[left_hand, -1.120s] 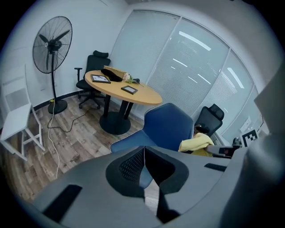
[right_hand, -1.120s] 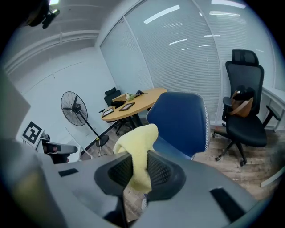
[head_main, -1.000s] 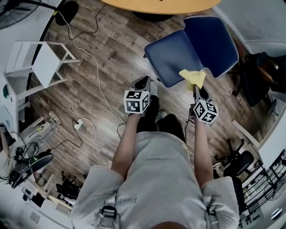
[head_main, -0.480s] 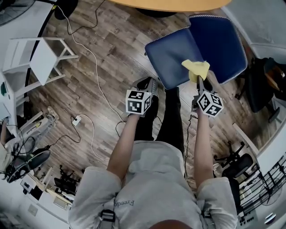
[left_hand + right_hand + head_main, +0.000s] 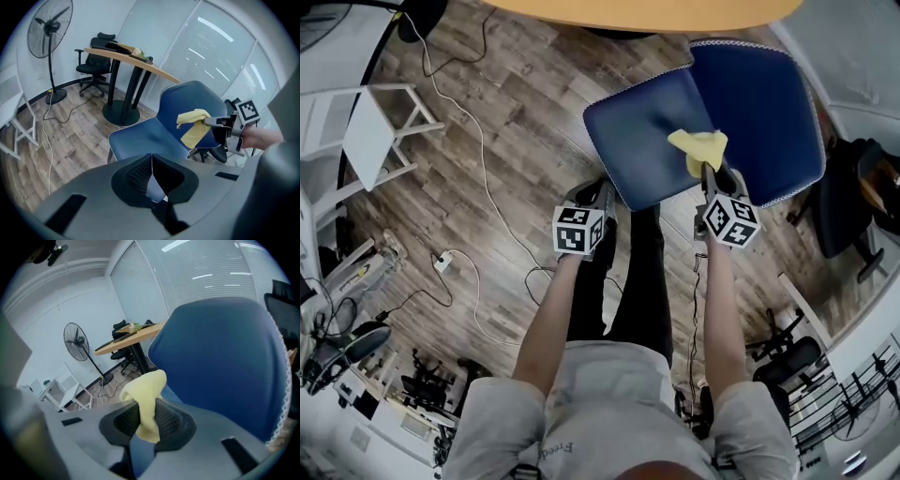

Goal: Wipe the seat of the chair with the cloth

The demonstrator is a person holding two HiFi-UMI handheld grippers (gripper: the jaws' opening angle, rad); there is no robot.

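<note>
A blue chair stands ahead of me, its seat (image 5: 642, 131) (image 5: 140, 140) toward me and its backrest (image 5: 759, 98) (image 5: 220, 362) to the right. My right gripper (image 5: 705, 173) (image 5: 145, 420) is shut on a yellow cloth (image 5: 697, 148) (image 5: 143, 394) (image 5: 193, 127), which hangs above the seat near the backrest. My left gripper (image 5: 602, 190) (image 5: 152, 180) is shut with nothing between its jaws and is held at the seat's near edge.
A round wooden table (image 5: 637, 11) (image 5: 126, 51) on a black pedestal stands behind the chair. A white folding stand (image 5: 370, 131) is at the left, with a white cable (image 5: 478, 178) trailing over the wood floor. A floor fan (image 5: 49, 33) and black office chairs (image 5: 96, 58) (image 5: 853, 187) stand around.
I have stepped closer to the chair. The right gripper has carried the cloth forward from the seat's near edge to over the seat by the backrest. The left gripper came forward too.
</note>
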